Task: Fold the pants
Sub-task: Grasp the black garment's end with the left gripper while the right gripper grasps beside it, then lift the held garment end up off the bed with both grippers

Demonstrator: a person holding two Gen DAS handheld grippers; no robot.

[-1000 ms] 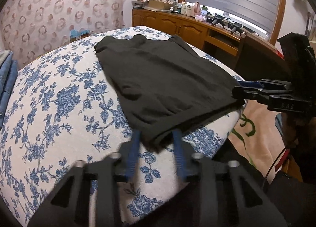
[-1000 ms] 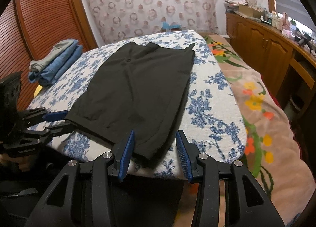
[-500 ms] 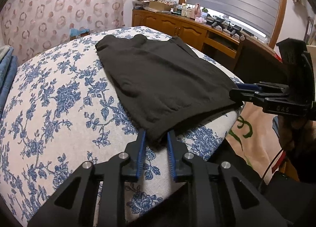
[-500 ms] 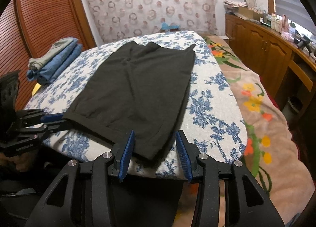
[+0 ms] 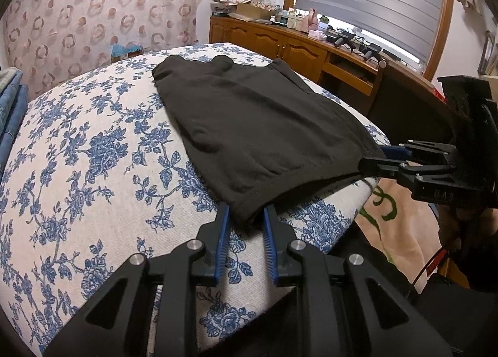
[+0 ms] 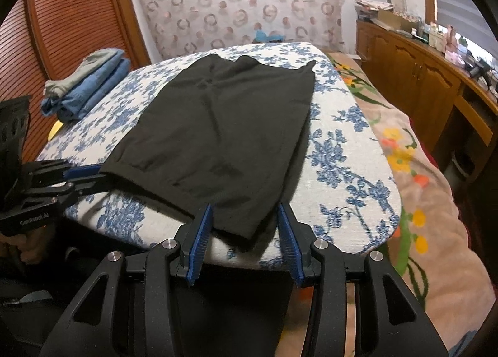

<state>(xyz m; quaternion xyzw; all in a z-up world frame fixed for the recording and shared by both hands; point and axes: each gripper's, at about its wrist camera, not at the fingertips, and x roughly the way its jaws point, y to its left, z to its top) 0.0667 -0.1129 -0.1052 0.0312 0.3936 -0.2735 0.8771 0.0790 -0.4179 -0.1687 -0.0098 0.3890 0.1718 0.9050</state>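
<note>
Black pants (image 5: 258, 130) lie folded lengthwise on a blue-flowered bed cover (image 5: 81, 164), hems toward me. My left gripper (image 5: 246, 217) has its blue pads close on either side of the left hem corner, narrowed around it, with a small gap still showing. My right gripper (image 6: 246, 217) is open, and the right hem corner (image 6: 239, 226) lies between its pads. Each gripper shows in the other view: the right one (image 5: 382, 161) at the hem's right end, the left one (image 6: 84, 176) at its left end.
A pile of folded jeans (image 6: 84, 86) sits at the bed's far left. A flowered blanket (image 6: 429, 201) covers the bed to the right. A wooden sideboard (image 5: 280, 43) with clutter runs along the window wall. A slatted wardrobe (image 6: 62, 21) stands left.
My left gripper has moved forward onto the hem corner and narrowed its pads around it. My right gripper has stayed open at the other corner, creeping slightly forward.
</note>
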